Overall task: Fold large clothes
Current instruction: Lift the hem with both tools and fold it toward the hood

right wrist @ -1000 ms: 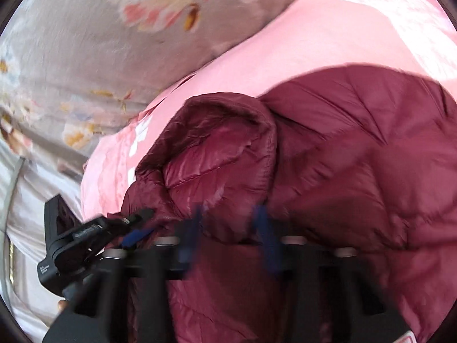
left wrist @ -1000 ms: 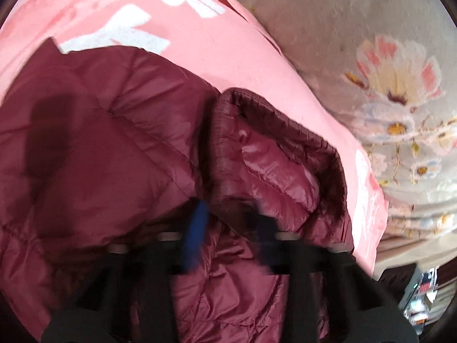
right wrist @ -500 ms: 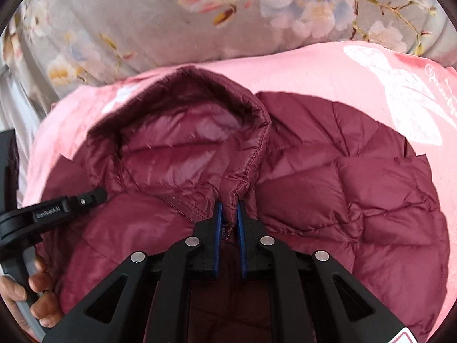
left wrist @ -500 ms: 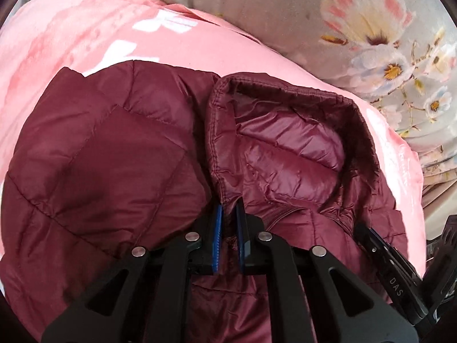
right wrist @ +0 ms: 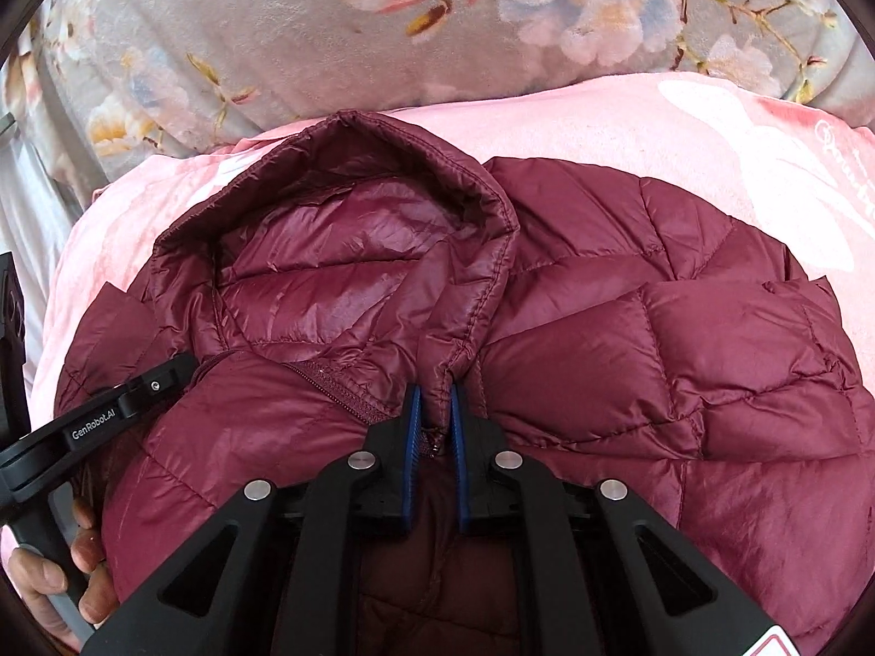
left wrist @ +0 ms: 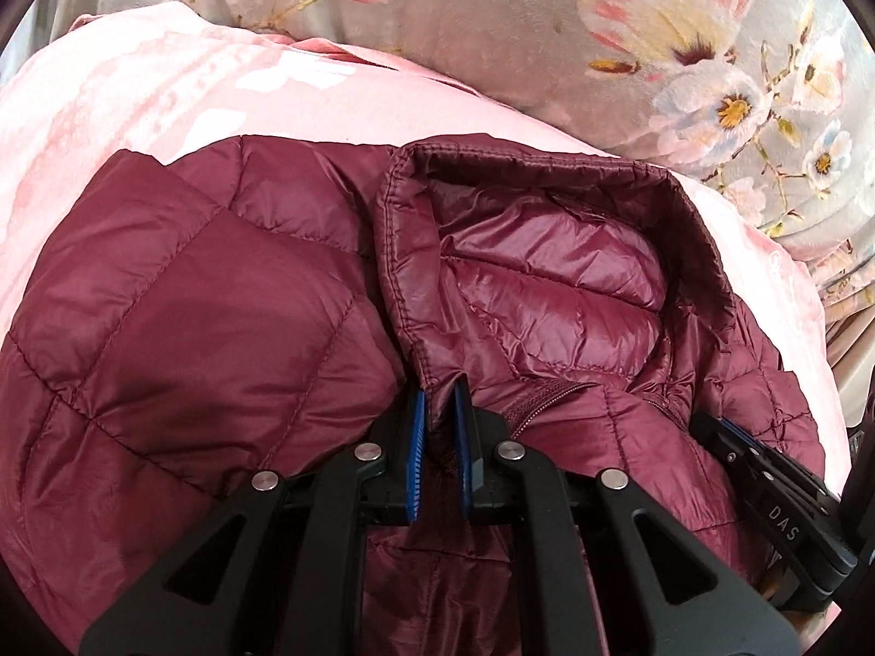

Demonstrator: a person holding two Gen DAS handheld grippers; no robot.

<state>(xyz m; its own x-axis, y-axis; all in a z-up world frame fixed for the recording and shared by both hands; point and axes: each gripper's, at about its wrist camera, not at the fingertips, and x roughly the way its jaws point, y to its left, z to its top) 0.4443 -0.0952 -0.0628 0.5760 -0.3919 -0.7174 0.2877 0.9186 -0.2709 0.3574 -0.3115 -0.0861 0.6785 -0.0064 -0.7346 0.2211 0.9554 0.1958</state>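
Maroon quilted jacket point(left wrist: 180, 339) lies spread on a pink blanket point(left wrist: 136, 87), its hood point(left wrist: 547, 284) opened upward so the shiny lining shows. Seen from the left wrist, the hood sits toward two o'clock and the puffed body fills the nine o'clock side; from the right wrist the hood point(right wrist: 350, 251) lies at eleven o'clock and the body point(right wrist: 683, 372) at three. Beyond the blanket, toward twelve o'clock, is a grey flowered cover point(right wrist: 229, 44).

Left claw point(left wrist: 439, 421) is clamped on the lower end of the hood's stitched edge, the blue pads point(left wrist: 416, 454) pressing fabric on both sides. Right claw point(right wrist: 435, 415) pinches the hood's other front edge just beside the zipper point(right wrist: 339, 382); its jaws have just been closing, with that hem between them.

Each claw shows in the other's view: the right one at four o'clock point(left wrist: 776, 497), the left one at eight o'clock point(right wrist: 109, 415), held by a hand point(right wrist: 54, 585) at the frame's lower left.
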